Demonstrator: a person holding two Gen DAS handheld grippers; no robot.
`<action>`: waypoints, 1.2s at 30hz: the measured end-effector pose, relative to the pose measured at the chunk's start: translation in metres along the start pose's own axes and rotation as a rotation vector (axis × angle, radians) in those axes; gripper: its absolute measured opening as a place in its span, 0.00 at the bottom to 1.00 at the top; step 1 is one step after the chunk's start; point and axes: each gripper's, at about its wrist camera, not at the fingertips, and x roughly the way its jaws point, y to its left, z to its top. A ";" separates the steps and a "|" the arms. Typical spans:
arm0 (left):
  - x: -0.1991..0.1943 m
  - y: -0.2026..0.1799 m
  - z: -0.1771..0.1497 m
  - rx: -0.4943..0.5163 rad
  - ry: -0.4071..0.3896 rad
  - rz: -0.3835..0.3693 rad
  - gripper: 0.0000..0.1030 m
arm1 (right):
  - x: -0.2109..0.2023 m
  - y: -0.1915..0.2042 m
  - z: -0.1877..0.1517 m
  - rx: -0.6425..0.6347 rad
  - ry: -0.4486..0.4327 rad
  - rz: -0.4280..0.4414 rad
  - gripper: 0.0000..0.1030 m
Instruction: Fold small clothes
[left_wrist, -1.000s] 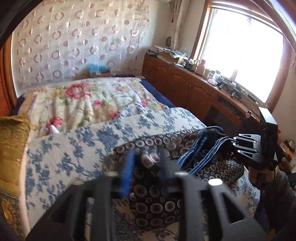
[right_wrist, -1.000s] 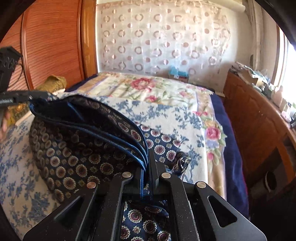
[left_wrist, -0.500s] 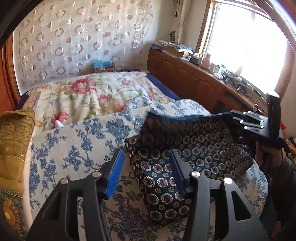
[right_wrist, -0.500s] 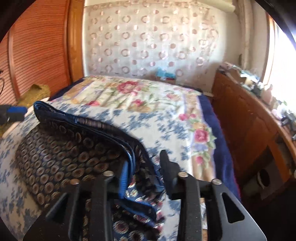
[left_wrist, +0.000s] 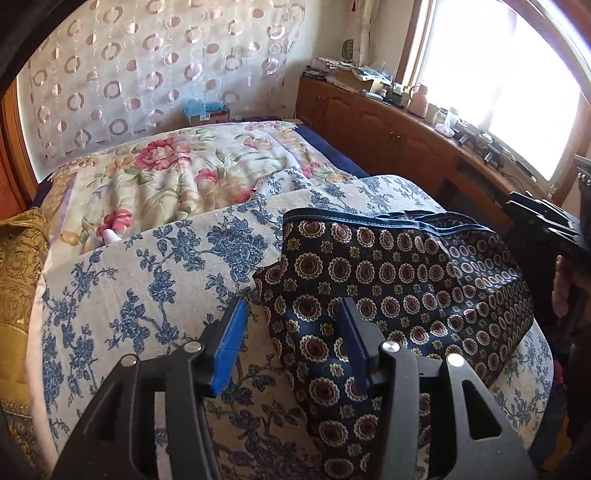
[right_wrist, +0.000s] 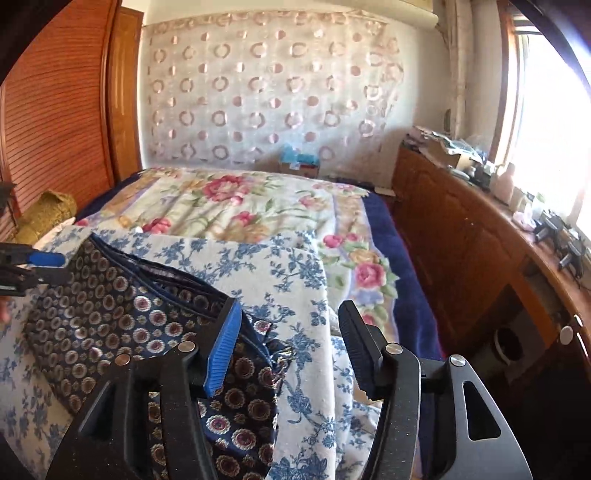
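A dark navy garment with round medallion print (left_wrist: 399, 291) lies folded on the blue-and-white floral cover (left_wrist: 147, 273), its blue-trimmed waistband along the far edge. My left gripper (left_wrist: 290, 332) is open and empty, just above the garment's left edge. My right gripper (right_wrist: 288, 332) is open and empty above the garment's right end (right_wrist: 122, 317). The right gripper shows at the right edge of the left wrist view (left_wrist: 543, 218). The left gripper's fingertips (right_wrist: 44, 260) show at the left edge of the right wrist view.
A flowered quilt (left_wrist: 166, 184) covers the far half of the bed. A gold cushion (left_wrist: 18, 273) lies at the left. A wooden cabinet (right_wrist: 480, 258) with clutter runs under the window on the right. A slatted wooden door (right_wrist: 55, 122) stands at the left.
Both grippers have opened and let go of the garment, which has dropped flat and folded on the cover. Both have drawn back from it.
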 end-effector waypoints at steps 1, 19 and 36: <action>0.001 0.000 0.000 0.000 0.003 0.000 0.48 | -0.001 0.000 -0.001 0.002 0.010 0.018 0.54; 0.026 0.007 0.009 -0.027 0.053 0.014 0.48 | 0.031 -0.001 -0.056 0.086 0.203 0.107 0.65; 0.039 0.006 0.007 -0.057 0.083 -0.065 0.47 | 0.032 0.011 -0.045 0.059 0.162 0.101 0.18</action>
